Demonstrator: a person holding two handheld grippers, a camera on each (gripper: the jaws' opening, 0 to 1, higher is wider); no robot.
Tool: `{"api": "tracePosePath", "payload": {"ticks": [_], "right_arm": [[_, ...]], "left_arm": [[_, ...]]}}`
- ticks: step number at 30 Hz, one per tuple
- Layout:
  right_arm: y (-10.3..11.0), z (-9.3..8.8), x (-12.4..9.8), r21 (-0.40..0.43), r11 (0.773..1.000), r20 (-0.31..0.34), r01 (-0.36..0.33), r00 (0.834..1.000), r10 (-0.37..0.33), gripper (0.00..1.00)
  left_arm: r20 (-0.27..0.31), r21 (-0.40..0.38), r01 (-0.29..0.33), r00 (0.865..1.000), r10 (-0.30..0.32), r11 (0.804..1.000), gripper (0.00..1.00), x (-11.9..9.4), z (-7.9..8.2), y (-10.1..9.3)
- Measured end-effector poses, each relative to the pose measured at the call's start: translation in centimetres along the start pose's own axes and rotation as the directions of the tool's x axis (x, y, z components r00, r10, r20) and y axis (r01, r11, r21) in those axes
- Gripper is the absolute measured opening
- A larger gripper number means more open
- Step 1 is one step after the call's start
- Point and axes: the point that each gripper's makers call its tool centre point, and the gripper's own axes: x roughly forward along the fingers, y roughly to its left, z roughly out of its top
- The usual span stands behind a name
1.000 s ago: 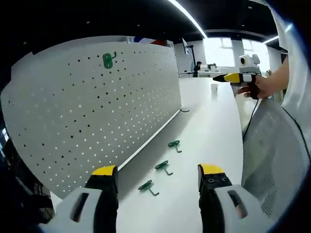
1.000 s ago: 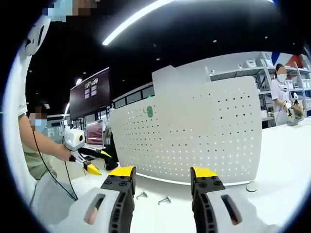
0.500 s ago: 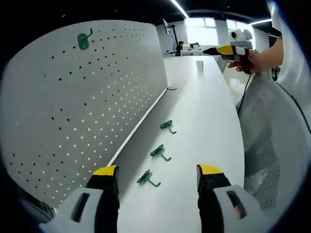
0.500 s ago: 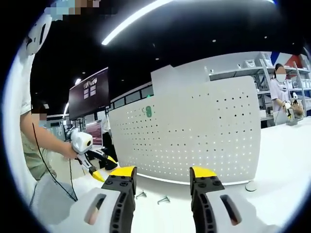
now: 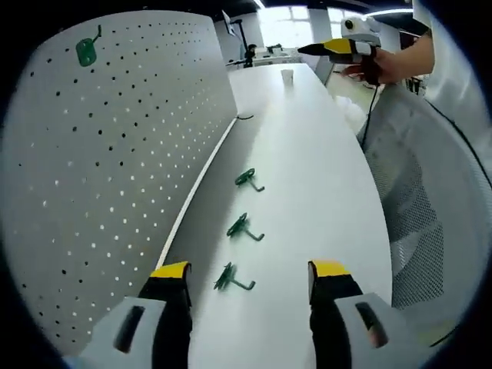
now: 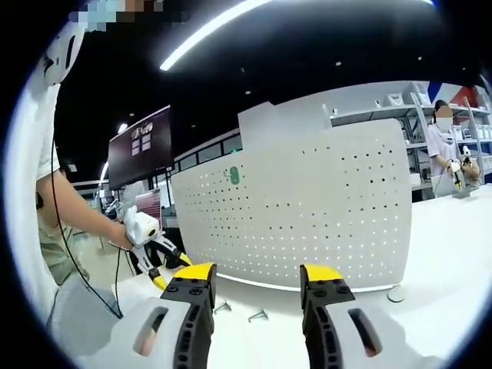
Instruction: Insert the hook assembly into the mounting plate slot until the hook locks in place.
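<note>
I see the white pegboard standing left of my left gripper, whose jaws are apart and empty. The nearest green hook lies on the table just ahead between them; my right gripper, also apart, is farther off.

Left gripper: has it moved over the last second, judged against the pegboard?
Yes. Seen from the right gripper view, the left gripper has come nearer, rightward toward the pegboard.

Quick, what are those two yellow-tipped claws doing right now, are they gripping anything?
Left gripper: open, holding nothing, above the nearest green hook on the table.
Right gripper: open, holding nothing, facing the pegboard.
</note>
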Motion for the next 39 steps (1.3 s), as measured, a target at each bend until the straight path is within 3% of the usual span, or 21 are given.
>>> {"api": "tracePosePath", "payload": {"ticks": [3, 5, 9, 14, 19, 25, 28, 39], "right_arm": [[0.1, 0.0, 0.1, -0.002, 1.0, -0.002, -0.002, 1.0, 0.002, 0.42], [0.1, -0.1, 0.1, -0.003, 1.0, -0.005, -0.005, 1.0, 0.005, 0.42], [0.1, -0.2, 0.1, -0.001, 1.0, -0.008, -0.007, 1.0, 0.007, 0.42], [0.1, -0.2, 0.0, 0.0, 1.0, -0.01, -0.006, 1.0, 0.006, 0.42], [0.1, -0.3, -0.1, 0.001, 1.0, -0.011, -0.004, 1.0, 0.004, 0.42], [0.0, -0.4, -0.1, 0.003, 1.0, -0.014, 0.001, 1.0, -0.001, 0.41], [-0.2, -0.4, -0.2, 0.007, 1.0, -0.015, 0.007, 1.0, -0.007, 0.41], [-0.6, -0.5, -0.3, 0.011, 1.0, -0.021, 0.021, 1.0, -0.02, 0.4]], "left_arm": [[-0.004, 0.022, 0.043, 0.999, -0.043, 0.999, 0.64, 0.5, 0.0, -0.1], [-0.07, 0.083, 0.075, 0.995, -0.07, 0.994, 0.64, 1.0, -0.9, -0.2], [-0.066, 0.08, 0.107, 0.993, -0.102, 0.991, 0.64, 1.6, -0.6, -0.1], [-0.137, 0.138, 0.166, 0.98, -0.147, 0.976, 0.61, 2.6, -1.8, -0.2], [-0.173, 0.166, 0.199, 0.97, -0.17, 0.966, 0.6, 3.3, -2.4, 0.0], [-0.227, 0.168, 0.241, 0.953, -0.201, 0.956, 0.56, 4.1, -3.8, 0.8], [-0.233, 0.136, 0.267, 0.945, -0.231, 0.954, 0.53, 4.2, -4.0, 0.9], [-0.293, 0.144, 0.314, 0.919, -0.263, 0.938, 0.46, 5.3, -5.6, 1.5]]}}
